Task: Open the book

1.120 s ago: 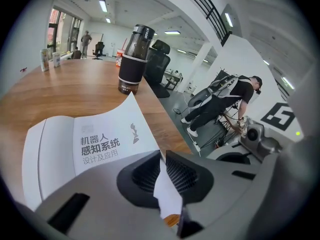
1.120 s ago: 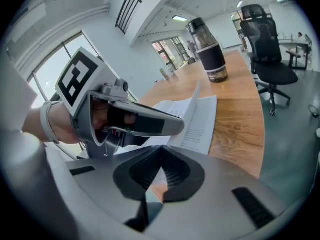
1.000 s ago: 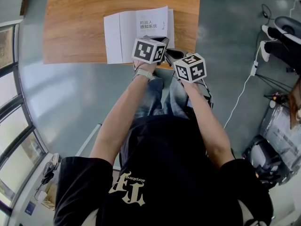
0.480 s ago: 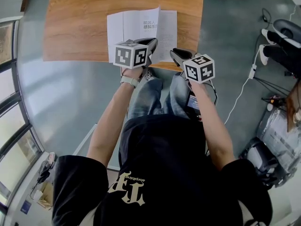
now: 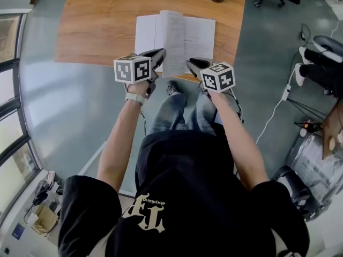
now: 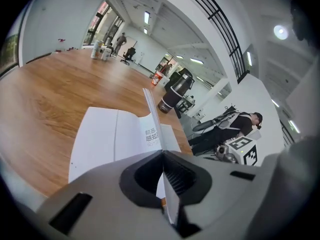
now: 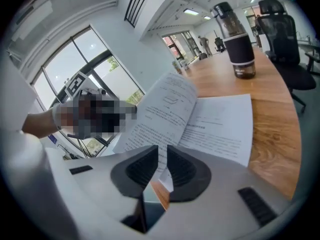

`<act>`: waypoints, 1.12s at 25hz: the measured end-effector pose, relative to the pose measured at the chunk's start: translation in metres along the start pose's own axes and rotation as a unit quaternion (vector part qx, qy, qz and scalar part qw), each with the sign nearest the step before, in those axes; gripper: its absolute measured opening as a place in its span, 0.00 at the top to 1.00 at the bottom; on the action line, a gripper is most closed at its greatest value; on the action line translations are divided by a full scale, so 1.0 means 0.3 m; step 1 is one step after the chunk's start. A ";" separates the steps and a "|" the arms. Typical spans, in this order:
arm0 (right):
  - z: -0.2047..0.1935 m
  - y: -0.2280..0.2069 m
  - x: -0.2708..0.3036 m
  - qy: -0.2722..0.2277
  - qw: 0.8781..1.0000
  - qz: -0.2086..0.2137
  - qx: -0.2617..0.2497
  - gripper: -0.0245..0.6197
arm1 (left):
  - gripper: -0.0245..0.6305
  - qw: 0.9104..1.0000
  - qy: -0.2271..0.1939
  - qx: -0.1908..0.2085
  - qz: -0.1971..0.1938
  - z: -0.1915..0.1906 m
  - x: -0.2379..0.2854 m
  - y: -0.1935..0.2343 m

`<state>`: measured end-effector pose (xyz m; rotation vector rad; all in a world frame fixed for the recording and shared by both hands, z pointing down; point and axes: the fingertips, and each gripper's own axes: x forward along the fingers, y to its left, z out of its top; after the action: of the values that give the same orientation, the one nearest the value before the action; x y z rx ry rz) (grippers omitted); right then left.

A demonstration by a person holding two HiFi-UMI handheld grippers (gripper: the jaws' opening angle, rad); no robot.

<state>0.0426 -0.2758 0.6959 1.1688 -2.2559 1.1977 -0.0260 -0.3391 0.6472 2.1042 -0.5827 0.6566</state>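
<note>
A thin paper leaf [image 5: 172, 44] of the white paperback book [image 5: 195, 36], at the near edge of the wooden counter [image 5: 91, 25], is pinched by the left tongs [image 5: 160, 52]. The right tongs [image 5: 191, 63] are slightly spread and grip nothing. The leaf could be torn if tugged.

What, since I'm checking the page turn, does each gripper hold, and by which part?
Left gripper: a lifted page of the book, pinched at its near edge. Right gripper: nothing; its jaws stand apart.
</note>
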 end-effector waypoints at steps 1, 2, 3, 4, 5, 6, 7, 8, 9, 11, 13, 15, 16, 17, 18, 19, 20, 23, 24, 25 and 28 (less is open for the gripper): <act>0.007 0.010 0.024 0.000 1.000 0.002 -0.004 0.91 | 0.95 1.000 -0.002 -0.003 0.002 -0.001 -0.013 0.020; 0.017 0.020 0.047 -0.001 1.000 0.002 -0.006 0.91 | 0.95 1.000 -0.004 -0.005 0.003 -0.001 -0.027 0.040; 0.029 0.030 0.069 -0.002 1.000 0.002 -0.007 0.91 | 0.95 1.000 -0.006 -0.007 0.005 0.000 -0.041 0.063; 0.038 0.043 0.091 -0.003 1.000 0.002 -0.009 0.91 | 0.95 1.000 -0.007 -0.010 0.007 0.002 -0.054 0.088; 0.045 0.057 0.113 -0.002 1.000 0.002 -0.011 0.91 | 0.95 1.000 -0.007 -0.012 0.011 0.003 -0.068 0.115; 0.048 0.074 0.134 0.002 1.000 0.003 -0.014 0.91 | 0.95 1.000 -0.007 -0.014 0.017 0.002 -0.082 0.145; 0.049 0.090 0.155 0.006 1.000 0.003 -0.018 0.91 | 0.95 1.000 -0.006 -0.017 0.022 0.000 -0.093 0.176; 0.051 0.106 0.174 0.010 1.000 0.004 -0.021 0.91 | 0.95 1.000 -0.005 -0.019 0.025 -0.002 -0.099 0.206; 0.054 0.119 0.191 0.012 1.000 0.005 -0.022 0.91 | 0.95 0.999 -0.003 -0.023 0.024 -0.004 -0.103 0.233; 0.069 0.139 0.222 0.013 1.000 0.007 -0.024 0.91 | 0.95 0.999 0.003 -0.033 0.022 -0.001 -0.107 0.284; 0.091 0.153 0.244 0.008 1.000 0.003 -0.027 0.91 | 0.95 0.999 0.011 -0.042 0.023 0.001 -0.110 0.339; 0.114 0.149 0.250 -0.003 1.000 -0.012 -0.026 0.91 | 0.95 0.998 0.021 -0.045 0.025 -0.003 -0.110 0.389; 0.122 0.139 0.249 -0.008 0.999 -0.021 -0.022 0.91 | 0.95 0.998 0.027 -0.046 0.026 -0.007 -0.108 0.410; 0.127 0.127 0.248 -0.011 0.999 -0.030 -0.017 0.91 | 0.95 0.998 0.033 -0.047 0.027 -0.011 -0.105 0.429; 0.130 0.113 0.249 -0.011 0.999 -0.037 -0.010 0.91 | 0.95 0.998 0.039 -0.048 0.028 -0.016 -0.102 0.446; 0.131 0.101 0.252 -0.009 0.999 -0.041 -0.004 0.91 | 0.95 0.997 0.045 -0.049 0.030 -0.020 -0.099 0.464; 0.133 0.090 0.258 -0.007 0.999 -0.042 0.001 0.91 | 0.95 0.997 0.051 -0.050 0.032 -0.024 -0.095 0.482; 0.134 0.067 0.287 0.004 0.999 -0.040 0.013 0.91 | 0.95 0.996 0.066 -0.051 0.036 -0.038 -0.082 0.532; 0.131 0.065 0.298 0.008 0.999 -0.038 0.018 0.91 | 0.95 0.995 0.071 -0.052 0.038 -0.045 -0.077 0.545; 0.128 0.064 0.308 0.012 0.999 -0.036 0.020 0.92 | 0.95 0.995 0.075 -0.053 0.040 -0.051 -0.074 0.557; 0.124 0.060 0.328 0.018 0.999 -0.036 0.016 0.94 | 0.95 0.994 0.084 -0.053 0.048 -0.066 -0.059 0.587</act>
<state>-0.0285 -0.3504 0.7240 1.2190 -2.1579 1.2219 -0.1512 -0.4155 0.7482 1.9100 -0.6132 0.8287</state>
